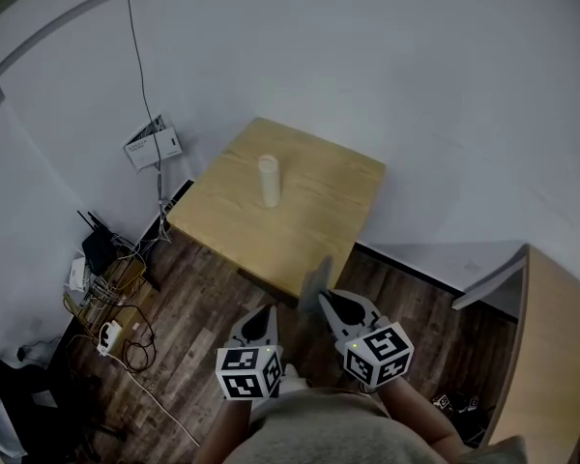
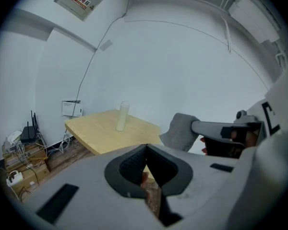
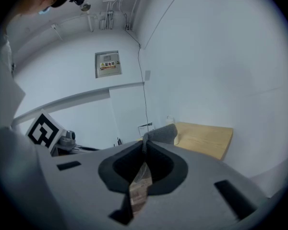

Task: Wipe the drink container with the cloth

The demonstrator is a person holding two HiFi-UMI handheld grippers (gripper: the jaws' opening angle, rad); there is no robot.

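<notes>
Two grippers are held low and close to the person's body, short of the near edge of a small wooden table and well apart from what stands on it. The left gripper has its jaws pressed together with nothing between them; its own view shows the dark pads meeting at the tips. The right gripper is clamped on a grey cloth, which is pinched at one edge right at the jaw tips, while the rest bunches up and out beyond them. From the left gripper view the cloth hangs off the end of the right gripper, just beside the far corner of the table. The drink container, a plain white cylinder, stands upright on the table, towards the far left part of the top, with bare wood all around it and neither gripper touching it. The table sits against a pale wall on a dark wood floor. To the left of the table, a tangle of cables and small boxes lies on the floor by the wall.
</notes>
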